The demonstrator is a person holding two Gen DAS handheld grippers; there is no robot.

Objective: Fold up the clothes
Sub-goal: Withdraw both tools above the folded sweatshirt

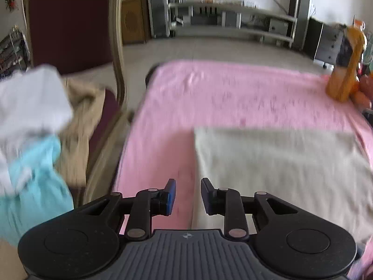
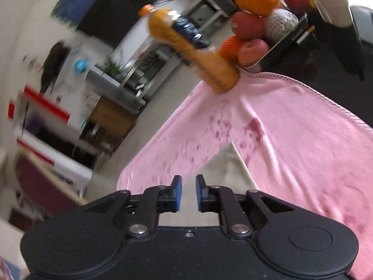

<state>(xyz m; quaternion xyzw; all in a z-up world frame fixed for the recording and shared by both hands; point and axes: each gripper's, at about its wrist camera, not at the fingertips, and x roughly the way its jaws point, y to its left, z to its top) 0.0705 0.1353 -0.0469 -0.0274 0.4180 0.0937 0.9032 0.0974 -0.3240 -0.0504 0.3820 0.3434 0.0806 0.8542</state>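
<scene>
A folded cream garment lies flat on the pink cloth-covered table, at the near right. My left gripper is open and empty, hovering above the garment's left edge. A pile of loose clothes, white, light blue and beige, lies on a chair to the left. In the right wrist view my right gripper is open and empty, tilted, above a corner of the cream garment on the pink cloth.
An orange drink bottle stands at the table's far corner, beside a tray of fruit; the bottle also shows in the left wrist view. A maroon chair back rises at the left. Shelving stands across the floor.
</scene>
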